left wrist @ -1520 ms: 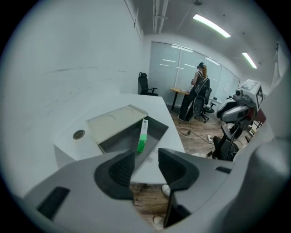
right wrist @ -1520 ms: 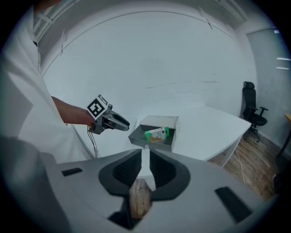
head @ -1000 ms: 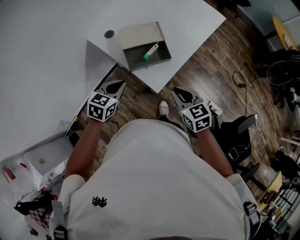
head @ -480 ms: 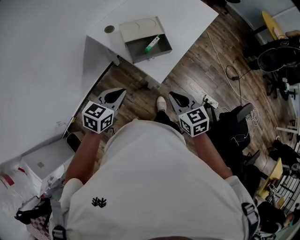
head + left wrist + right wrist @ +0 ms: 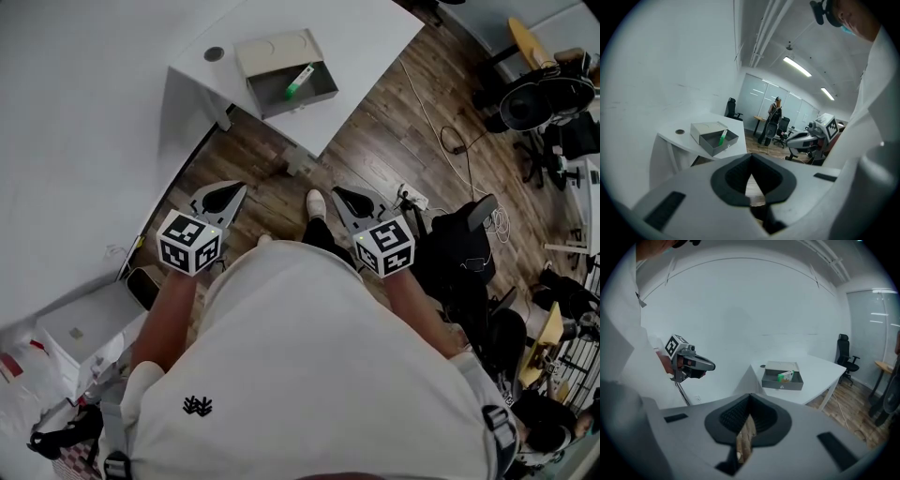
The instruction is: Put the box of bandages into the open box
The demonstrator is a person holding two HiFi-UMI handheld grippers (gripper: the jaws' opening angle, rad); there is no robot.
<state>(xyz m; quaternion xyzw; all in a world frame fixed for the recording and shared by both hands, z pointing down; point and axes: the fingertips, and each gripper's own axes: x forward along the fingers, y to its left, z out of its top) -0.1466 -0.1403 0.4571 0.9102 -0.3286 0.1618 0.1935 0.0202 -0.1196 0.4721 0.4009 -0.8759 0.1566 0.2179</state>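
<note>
grey metal open box (image 5: 272,91) on the far white table (image 5: 361,37) now sits further from both grippers than a second ago, and the green-and-white box of bandages (image 5: 300,81) leans inside it towards its right side. the left gripper (image 5: 234,191) has its jaws together on nothing, and the right gripper (image 5: 343,197) has just been closing its jaws, now also together and empty. by my reading the placing is done and the person is backing away.
</note>
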